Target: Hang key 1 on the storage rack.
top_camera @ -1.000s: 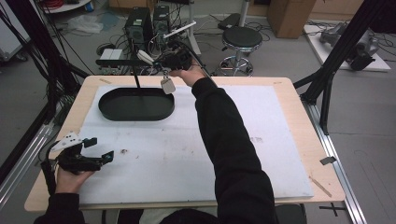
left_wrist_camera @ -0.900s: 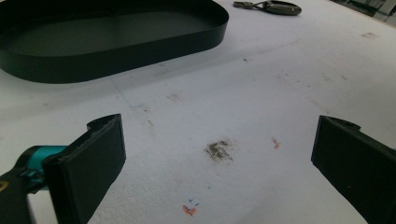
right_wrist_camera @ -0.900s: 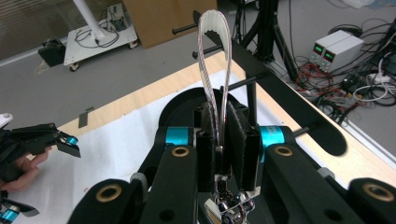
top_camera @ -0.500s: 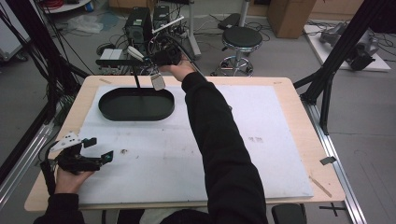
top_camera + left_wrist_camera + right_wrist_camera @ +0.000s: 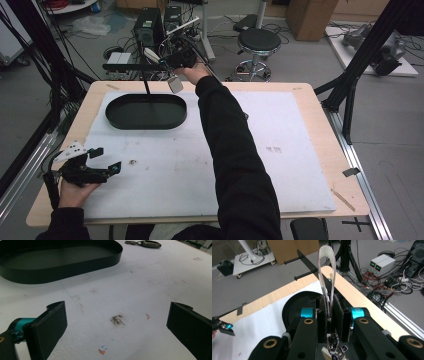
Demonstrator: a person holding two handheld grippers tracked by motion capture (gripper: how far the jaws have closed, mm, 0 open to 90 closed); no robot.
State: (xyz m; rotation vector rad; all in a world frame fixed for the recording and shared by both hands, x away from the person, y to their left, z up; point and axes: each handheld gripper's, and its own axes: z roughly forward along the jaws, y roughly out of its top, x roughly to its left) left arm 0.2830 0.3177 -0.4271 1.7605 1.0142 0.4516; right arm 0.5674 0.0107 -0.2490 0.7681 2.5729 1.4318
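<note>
1. The right gripper (image 5: 329, 315) has its jaws clamped on a white strap loop (image 5: 325, 267), which stands up between the pads, with a metal clasp (image 5: 334, 346) showing at its base.
2. In the high view that gripper (image 5: 176, 61) is held out past the table's far edge, a small grey tag (image 5: 175, 84) hanging under it beside a black rack (image 5: 131, 66).
3. The rack's black oval tray (image 5: 145, 111) lies on the white mat (image 5: 280, 150).
4. The left gripper (image 5: 102, 160) rests near the front left corner, jaws wide apart with nothing between them.

White strap loop (image 5: 326, 272) with metal clasp, upright, pinched at its base.
</note>
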